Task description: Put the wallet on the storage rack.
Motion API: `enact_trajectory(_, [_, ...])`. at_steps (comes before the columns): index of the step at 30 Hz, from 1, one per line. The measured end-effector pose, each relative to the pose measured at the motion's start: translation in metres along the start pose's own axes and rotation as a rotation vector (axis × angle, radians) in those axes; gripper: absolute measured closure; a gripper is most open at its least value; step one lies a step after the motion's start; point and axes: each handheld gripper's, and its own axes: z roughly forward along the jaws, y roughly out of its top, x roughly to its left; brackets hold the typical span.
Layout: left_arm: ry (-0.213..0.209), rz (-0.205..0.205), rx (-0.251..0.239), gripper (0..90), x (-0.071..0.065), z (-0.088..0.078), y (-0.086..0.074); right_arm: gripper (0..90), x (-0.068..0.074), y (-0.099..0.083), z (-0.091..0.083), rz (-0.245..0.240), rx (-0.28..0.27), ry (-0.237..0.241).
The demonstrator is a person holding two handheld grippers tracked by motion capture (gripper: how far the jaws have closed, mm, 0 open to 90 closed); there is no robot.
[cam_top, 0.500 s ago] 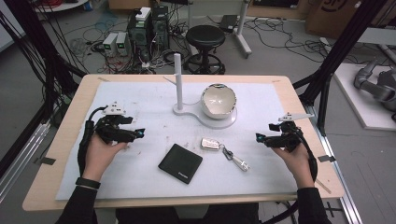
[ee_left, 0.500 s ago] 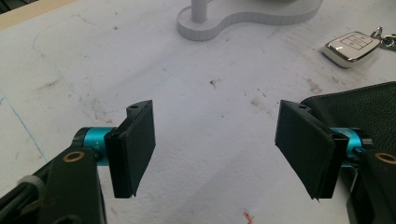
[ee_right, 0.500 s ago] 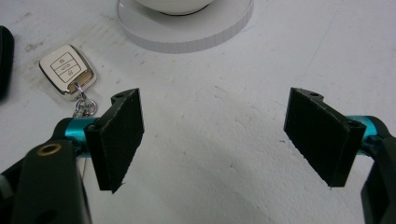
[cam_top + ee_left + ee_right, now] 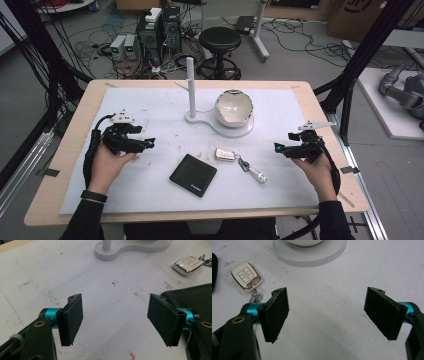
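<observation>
My 2 claws hover wide apart over the worktop, nothing held.

My left claw (image 4: 148, 144) stands wide with bare white mat (image 4: 150, 115) between its pads; just past it lies the black wallet (image 4: 193, 175). My right claw (image 4: 278, 148) is equally wide and empty. Between both claws, beside the wallet, rests the car key fob (image 4: 225, 154) with its metal keyring (image 4: 252, 171). Farther back stands the white stand (image 4: 220, 122) bearing a bowl (image 4: 233, 107).

Glossy key fob (image 4: 188, 264), grained leather wallet (image 4: 193, 298)
</observation>
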Motion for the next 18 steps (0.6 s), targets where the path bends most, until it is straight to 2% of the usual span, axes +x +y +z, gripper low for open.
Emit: enact_trajectory(18, [-0.003, 0.003, 0.004, 28.7, -0.0003, -0.0028, -0.0002, 20.5, 0.0, 0.0006, 0.0022, -0.001, 0.013, 0.013])
